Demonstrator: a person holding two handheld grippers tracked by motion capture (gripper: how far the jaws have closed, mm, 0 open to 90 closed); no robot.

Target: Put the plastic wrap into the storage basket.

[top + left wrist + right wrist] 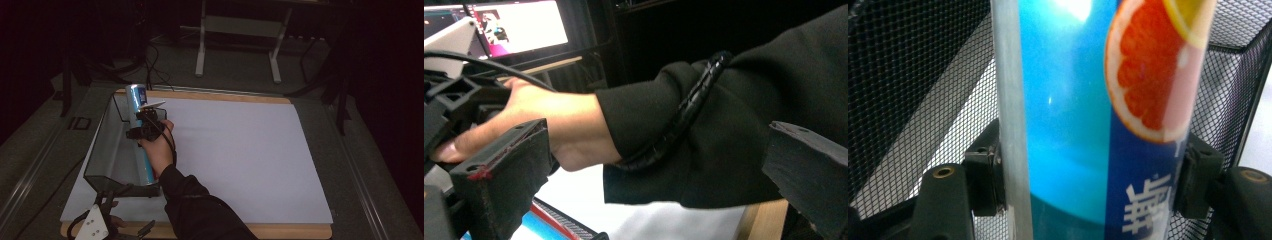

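Basket: a long blue can (1088, 125) is held inside the black mesh basket (102, 150) at the table's (240, 150) left edge | Right gripper (145, 125): jaws clamped on the can's sides | Left gripper (107, 220): jaws spread wide, nothing between | Hidden: the can's lower end is cut off; the basket floor is hard to make out.

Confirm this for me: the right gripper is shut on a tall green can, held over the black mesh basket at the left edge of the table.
Not quite: the can is blue, with an orange slice printed on it, as the right gripper view shows. The rest holds: the right gripper is shut on it over the black mesh basket.
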